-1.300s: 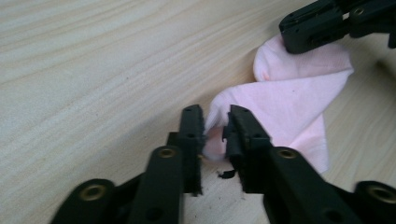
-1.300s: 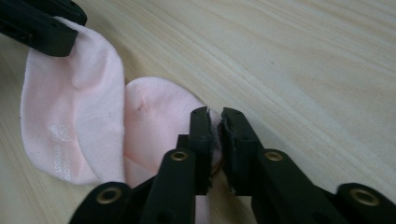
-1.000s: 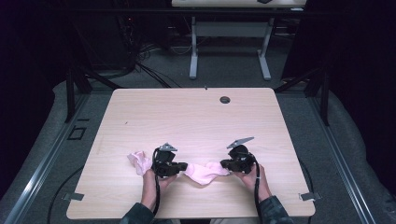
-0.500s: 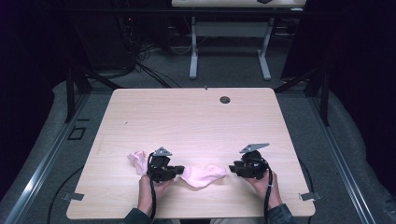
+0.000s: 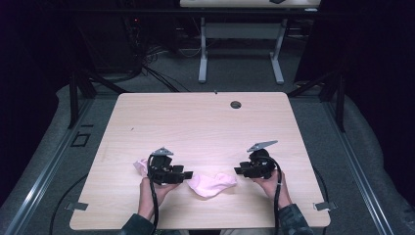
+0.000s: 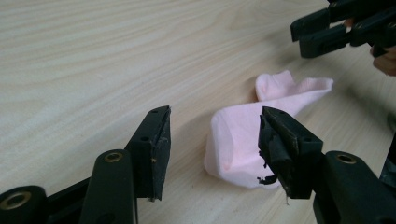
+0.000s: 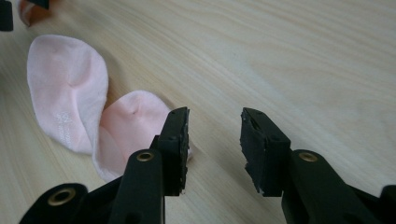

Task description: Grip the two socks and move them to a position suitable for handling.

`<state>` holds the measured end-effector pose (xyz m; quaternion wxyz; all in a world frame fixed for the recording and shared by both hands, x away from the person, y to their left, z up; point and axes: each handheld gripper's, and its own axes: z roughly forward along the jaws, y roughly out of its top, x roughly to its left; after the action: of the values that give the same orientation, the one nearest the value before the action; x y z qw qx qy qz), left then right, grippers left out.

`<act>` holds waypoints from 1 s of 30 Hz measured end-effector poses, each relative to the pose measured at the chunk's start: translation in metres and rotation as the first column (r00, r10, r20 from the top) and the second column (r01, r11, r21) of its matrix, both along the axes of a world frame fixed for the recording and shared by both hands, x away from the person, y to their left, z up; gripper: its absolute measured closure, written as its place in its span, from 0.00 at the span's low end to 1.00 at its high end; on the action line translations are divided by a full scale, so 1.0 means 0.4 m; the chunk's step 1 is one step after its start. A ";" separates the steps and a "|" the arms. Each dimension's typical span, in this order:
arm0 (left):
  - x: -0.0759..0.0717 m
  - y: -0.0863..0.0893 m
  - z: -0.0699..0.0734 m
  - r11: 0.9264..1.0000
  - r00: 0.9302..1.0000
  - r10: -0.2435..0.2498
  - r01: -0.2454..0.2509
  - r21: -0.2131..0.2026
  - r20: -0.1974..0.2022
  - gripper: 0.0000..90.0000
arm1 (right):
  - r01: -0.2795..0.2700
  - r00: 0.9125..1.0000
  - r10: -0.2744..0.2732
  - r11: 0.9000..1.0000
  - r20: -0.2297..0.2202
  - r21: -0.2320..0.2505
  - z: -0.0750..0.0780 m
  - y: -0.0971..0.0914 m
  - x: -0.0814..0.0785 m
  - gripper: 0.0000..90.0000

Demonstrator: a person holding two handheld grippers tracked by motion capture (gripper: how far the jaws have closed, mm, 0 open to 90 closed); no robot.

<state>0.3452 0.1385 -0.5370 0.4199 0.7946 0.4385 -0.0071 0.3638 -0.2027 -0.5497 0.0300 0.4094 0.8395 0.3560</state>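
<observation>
Both tools sit at the near edge of the counter [image 5: 205, 122], a hand behind each.

Left tool [image 5: 188, 175]: jaws apart at a middling gap, just been opening. Nothing gripped. In the left tool view [image 6: 212, 142] the pink sock [image 6: 243, 140] lies flat on the wood just ahead, between the two jaw tips and leaning toward the right-hand jaw; the torn pad of that jaw overlaps the sock's near edge in the picture, but I cannot tell whether it touches. From the high view the sock [image 5: 213, 184] lies just off this tool's tips, between the two tools.

Right tool [image 5: 238, 170]: jaws parted to a narrower gap, also just been opening. In the right tool view [image 7: 214, 140] bare wood shows between the pads. The sock [image 7: 70, 107] lies to the left of its left-hand jaw, folded into two rounded lobes, the nearer lobe running up to that jaw.

Behind the left tool, on its outer side, a second pink piece [image 5: 141, 166] lies on the counter, partly hidden by the tool.

Farther out, well beyond both tools, a small dark round hole [image 5: 236, 104] near the counter's far edge.
</observation>
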 end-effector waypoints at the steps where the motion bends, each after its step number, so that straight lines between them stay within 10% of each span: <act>1: 0.005 -0.004 0.000 1.000 1.000 -0.003 0.003 0.002 -0.007 0.47 | -0.002 1.000 0.002 1.000 -0.012 -0.004 -0.005 0.003 0.002 0.69; 15: 0.016 -0.041 -0.036 0.993 0.994 -0.060 0.068 0.099 -0.088 0.59 | -0.139 0.989 0.134 0.986 0.057 0.091 0.012 -0.034 -0.066 0.58; 25: 0.016 -0.037 -0.055 0.993 0.993 -0.058 0.068 0.093 -0.106 0.79 | -0.232 0.971 0.229 0.971 0.065 0.055 -0.011 0.012 -0.081 0.60; 30: 0.015 -0.038 -0.056 0.993 0.992 -0.072 0.080 0.083 -0.102 0.94 | -0.111 0.994 0.111 0.986 0.007 0.128 -0.004 -0.011 -0.032 0.64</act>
<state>0.3513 0.1232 -0.5593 0.3623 0.8269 0.4280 -0.0434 0.3511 -0.2070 -0.5511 -0.0164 0.3632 0.8363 0.4105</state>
